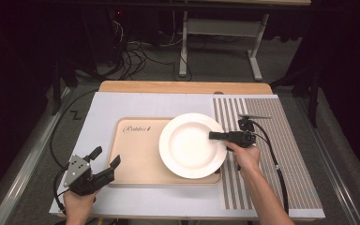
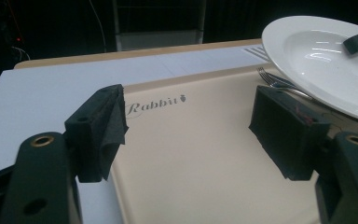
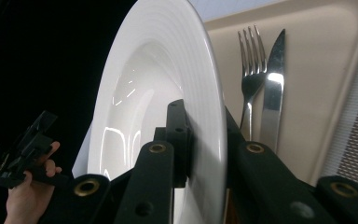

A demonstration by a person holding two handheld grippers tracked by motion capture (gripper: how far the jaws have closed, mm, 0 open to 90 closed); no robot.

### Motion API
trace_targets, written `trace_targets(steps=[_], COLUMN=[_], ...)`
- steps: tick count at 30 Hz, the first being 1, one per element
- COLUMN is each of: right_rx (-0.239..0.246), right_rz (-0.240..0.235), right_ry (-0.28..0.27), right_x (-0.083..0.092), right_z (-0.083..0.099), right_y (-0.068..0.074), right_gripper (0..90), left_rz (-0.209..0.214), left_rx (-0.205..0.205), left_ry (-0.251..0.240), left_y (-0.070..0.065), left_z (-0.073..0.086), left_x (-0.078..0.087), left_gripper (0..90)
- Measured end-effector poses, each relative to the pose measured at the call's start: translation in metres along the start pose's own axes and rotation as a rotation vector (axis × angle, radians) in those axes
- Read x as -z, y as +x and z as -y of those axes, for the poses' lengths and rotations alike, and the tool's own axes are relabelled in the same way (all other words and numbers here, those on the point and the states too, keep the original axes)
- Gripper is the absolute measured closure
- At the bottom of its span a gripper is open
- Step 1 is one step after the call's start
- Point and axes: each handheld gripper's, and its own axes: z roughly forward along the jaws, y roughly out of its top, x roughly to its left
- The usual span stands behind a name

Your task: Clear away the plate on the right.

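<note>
Right gripper (image 1: 215, 136) clamps the round glossy white plate (image 1: 190, 147).

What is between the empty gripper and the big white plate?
Just bare beige tray with the word "Rabbit" on it. The high view shows it between the left gripper and the plate; nothing else lies there.

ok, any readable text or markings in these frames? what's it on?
"Rabbit", script lettering with a small carrot-like mark after it, printed on the beige tray, near its far left corner.
High view: the same word is too blurred to read surely.
Nothing legible on the plate.
</note>
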Motion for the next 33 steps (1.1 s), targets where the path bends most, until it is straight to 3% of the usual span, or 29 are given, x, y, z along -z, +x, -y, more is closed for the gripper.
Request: trace_targets(steps=[33], right_rx=[0.031], right_rz=[0.023], right_ry=[0.069], right_x=[-0.055], right_z=[-0.001], right_y=[0.024], right_gripper=[82.8], left_rz=[0.002], left_rx=[0.001], left_ry=[-0.003], left_y=[0.002], left_z=[-0.001], left_x=[0.0], left_gripper=[27.8])
